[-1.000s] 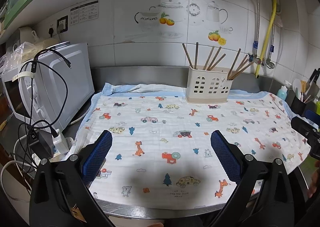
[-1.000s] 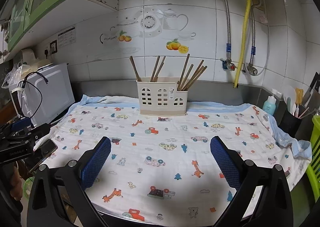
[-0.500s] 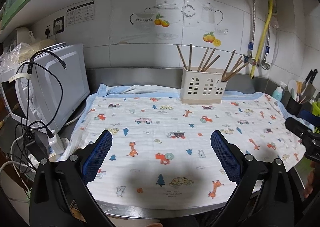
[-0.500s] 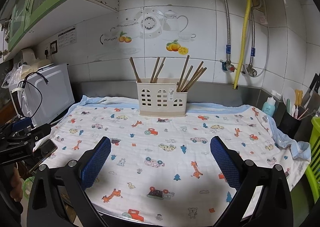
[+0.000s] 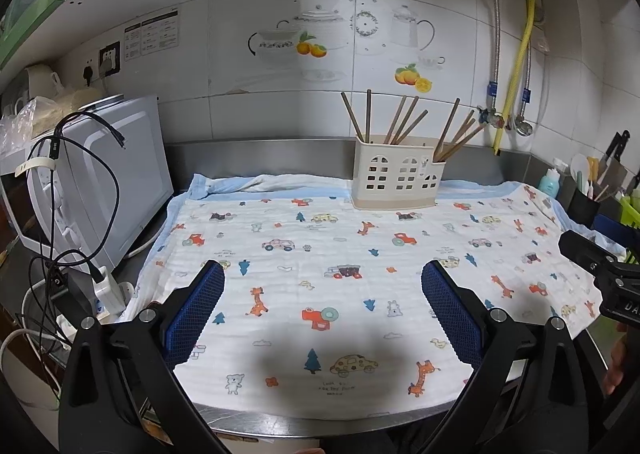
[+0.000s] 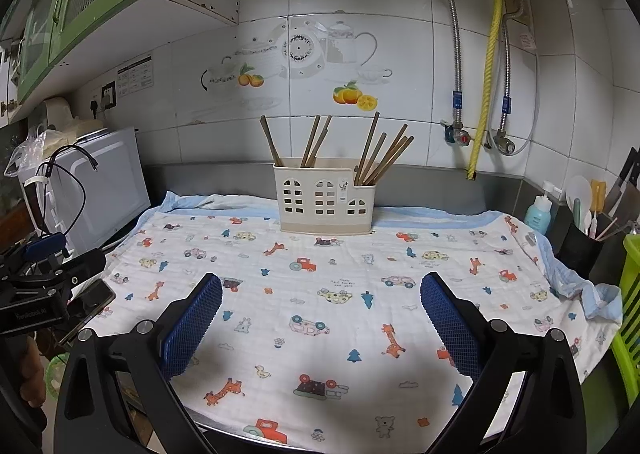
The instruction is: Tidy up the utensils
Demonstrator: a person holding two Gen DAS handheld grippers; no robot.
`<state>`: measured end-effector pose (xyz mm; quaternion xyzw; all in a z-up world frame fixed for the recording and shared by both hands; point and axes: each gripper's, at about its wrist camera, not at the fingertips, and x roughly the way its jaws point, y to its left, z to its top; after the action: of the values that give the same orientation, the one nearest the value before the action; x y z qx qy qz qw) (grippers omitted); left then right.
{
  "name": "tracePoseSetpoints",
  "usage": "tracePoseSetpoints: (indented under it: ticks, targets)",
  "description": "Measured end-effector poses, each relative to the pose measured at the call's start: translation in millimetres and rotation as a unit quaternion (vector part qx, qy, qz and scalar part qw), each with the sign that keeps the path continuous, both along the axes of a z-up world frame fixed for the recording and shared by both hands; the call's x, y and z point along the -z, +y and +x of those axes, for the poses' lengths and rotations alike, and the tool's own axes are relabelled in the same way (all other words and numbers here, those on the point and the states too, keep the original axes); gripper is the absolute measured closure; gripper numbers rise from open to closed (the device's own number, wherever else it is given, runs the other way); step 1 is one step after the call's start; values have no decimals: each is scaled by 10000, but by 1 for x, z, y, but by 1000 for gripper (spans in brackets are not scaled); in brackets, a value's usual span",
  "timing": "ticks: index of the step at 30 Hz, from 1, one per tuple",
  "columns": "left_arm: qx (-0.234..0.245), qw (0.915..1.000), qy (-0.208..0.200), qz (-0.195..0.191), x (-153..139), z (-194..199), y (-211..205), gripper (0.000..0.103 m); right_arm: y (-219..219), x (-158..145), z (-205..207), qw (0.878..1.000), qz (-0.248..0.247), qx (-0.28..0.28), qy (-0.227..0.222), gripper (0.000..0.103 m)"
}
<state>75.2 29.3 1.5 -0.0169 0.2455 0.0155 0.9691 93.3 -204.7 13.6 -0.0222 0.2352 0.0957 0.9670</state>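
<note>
A cream plastic utensil holder (image 5: 398, 182) (image 6: 325, 201) stands upright at the back of the counter on a printed cloth (image 5: 328, 254) (image 6: 340, 286). Several brown wooden chopsticks (image 5: 404, 120) (image 6: 376, 152) lean in its compartments. My left gripper (image 5: 322, 296) hovers open over the cloth's near edge, well short of the holder, with nothing between its blue pads. My right gripper (image 6: 320, 306) is likewise open and empty above the near part of the cloth. Each gripper's body shows at the edge of the other's view.
A white microwave (image 5: 100, 182) (image 6: 96, 182) with dangling black cables sits at the left. A black cup of utensils (image 6: 580, 242), a blue bottle (image 6: 538, 212) and a green rack (image 6: 630, 314) stand at the right. Pipes and valves run down the tiled wall.
The left gripper has pulled back and drifted slightly, so the holder looks a little smaller and further left. The right gripper has barely shifted. Both stay open.
</note>
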Motion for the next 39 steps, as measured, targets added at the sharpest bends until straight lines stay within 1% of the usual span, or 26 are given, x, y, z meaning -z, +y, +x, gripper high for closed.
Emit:
tracePoseSetpoints:
  ticks: [39]
  targets:
    - [103,9999,6,-22,1,4,-5,5,2,1,4,10000,4,-50,-5,7]
